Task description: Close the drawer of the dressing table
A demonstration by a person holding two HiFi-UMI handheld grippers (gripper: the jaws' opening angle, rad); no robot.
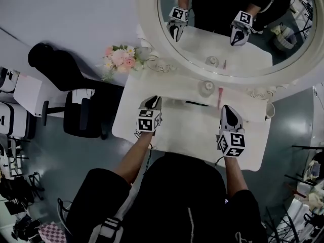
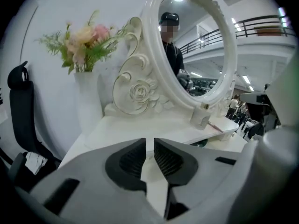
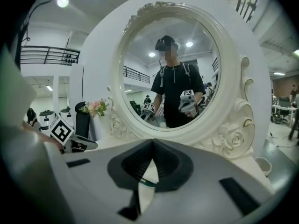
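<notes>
Drawer itself cannot be made out from above. The dressing table [image 1: 177,130] stands against the far wall, its white counter below both hands and its round mirror [image 1: 228,34] at the far edge. The left hand-held gripper [image 1: 152,101] hovers over the counter's left part, released, with a narrow gap and nothing between its jaws. The right hand-held gripper [image 1: 226,109] hangs over the right part, clenched on nothing.
</notes>
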